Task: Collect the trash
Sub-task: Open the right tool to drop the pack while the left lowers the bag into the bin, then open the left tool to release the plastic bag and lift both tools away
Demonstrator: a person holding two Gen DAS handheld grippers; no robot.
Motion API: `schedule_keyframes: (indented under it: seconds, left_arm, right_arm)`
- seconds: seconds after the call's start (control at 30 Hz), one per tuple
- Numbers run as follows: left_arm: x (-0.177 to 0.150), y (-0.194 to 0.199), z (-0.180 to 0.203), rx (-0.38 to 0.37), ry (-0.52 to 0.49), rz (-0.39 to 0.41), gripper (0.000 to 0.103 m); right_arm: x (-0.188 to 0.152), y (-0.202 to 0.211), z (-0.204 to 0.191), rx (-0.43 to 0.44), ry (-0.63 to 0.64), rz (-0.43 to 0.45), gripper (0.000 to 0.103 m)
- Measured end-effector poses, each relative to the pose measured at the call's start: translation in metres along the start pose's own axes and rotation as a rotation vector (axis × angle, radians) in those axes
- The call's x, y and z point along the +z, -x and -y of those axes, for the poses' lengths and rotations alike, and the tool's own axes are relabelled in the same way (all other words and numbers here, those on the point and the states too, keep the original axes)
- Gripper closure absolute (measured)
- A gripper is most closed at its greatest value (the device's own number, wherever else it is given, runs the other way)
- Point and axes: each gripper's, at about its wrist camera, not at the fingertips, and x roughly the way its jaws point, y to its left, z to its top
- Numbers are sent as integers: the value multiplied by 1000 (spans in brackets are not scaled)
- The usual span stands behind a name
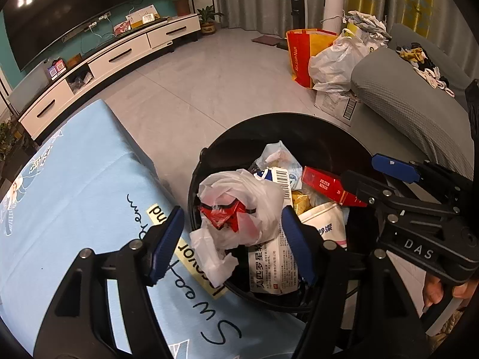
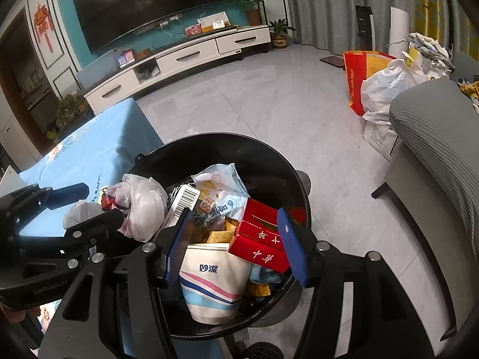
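Round black plastic trash bin (image 1: 314, 131), glossy wall, stands on the grey tile floor beside the blue printed cloth tabletop (image 1: 74, 185) and is heaped above its rim. At the bin's tabletop side sits a crumpled thin white plastic bag (image 1: 257, 197) with red wrapper inside, spilling over the rim: very light, limp, slippery film, so best pinched at a bunched fold. The left hand-held gripper (image 1: 232, 239) stands partly open around this bag, pads not pressing it as far as I can tell. At the bin's side away from the tabletop lie red cardboard cigarette cartons (image 2: 260, 245), rigid, light and flat-faced, probably easy to clamp across the short faces. The right hand-held gripper (image 2: 235, 246) is moderately wide over them, nothing held. Just beside the cartons, at the bin's near rim, is a white paper cup (image 2: 215, 281) with blue and pink stripes: light, crushable, so grip gently at the wall. Mid-bin are crinkly printed snack wrappers (image 2: 218, 185) and a barcode box (image 2: 184, 199). No earlier view given, so no motion noted.
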Motion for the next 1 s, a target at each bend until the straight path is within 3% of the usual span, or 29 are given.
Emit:
schedule_keyframes:
  seconds: [0.13,0.23,0.87,1.0]
  left_arm:
    - [0,1,-2,2,3,1,33]
    - [0,3,-3,2,7,4,26]
    - [-1,8,-7,16,19,9,23]
    - [-1,9,-9,22,24,9,20]
  right_arm:
    - [0,1,0,0,-2,0,41]
    - [0,0,0,-1,-3,-2,39]
    - [-4,2,0,-2,-19,-5,32]
    - [-5,5,0,-8,-23,7,22]
